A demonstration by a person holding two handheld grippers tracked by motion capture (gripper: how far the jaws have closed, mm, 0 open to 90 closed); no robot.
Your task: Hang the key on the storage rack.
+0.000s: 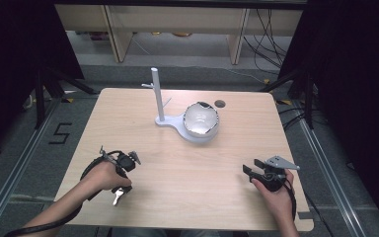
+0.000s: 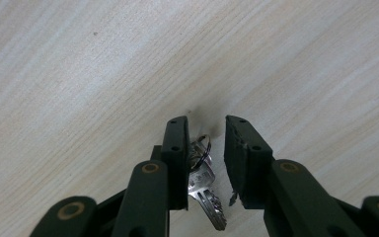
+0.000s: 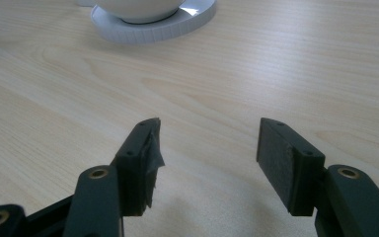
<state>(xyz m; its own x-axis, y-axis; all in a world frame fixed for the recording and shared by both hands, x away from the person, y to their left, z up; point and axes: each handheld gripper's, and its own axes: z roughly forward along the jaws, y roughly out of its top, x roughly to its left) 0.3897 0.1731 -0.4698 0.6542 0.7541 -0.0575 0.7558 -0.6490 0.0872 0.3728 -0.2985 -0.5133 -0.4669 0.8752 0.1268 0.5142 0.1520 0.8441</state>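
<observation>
A small bunch of silver keys (image 2: 203,180) on a ring lies on the wooden table (image 1: 177,163), near its front left. My left gripper (image 2: 206,123) points down over the keys. They sit between its jaws, against the left pad (image 2: 177,148), with a gap to the right pad, so the jaws are open. In the high view the keys (image 1: 118,197) show just below my left gripper (image 1: 122,187). My right gripper (image 1: 251,167) rests at the front right, open, with nothing between its jaws (image 3: 207,126).
A white stand with an upright post (image 1: 156,94) and round base (image 3: 153,27) sits at the table's far middle. A white bowl (image 1: 201,118) rests on that base. A small round hole (image 1: 220,103) lies behind it. Bare wood separates the two hands.
</observation>
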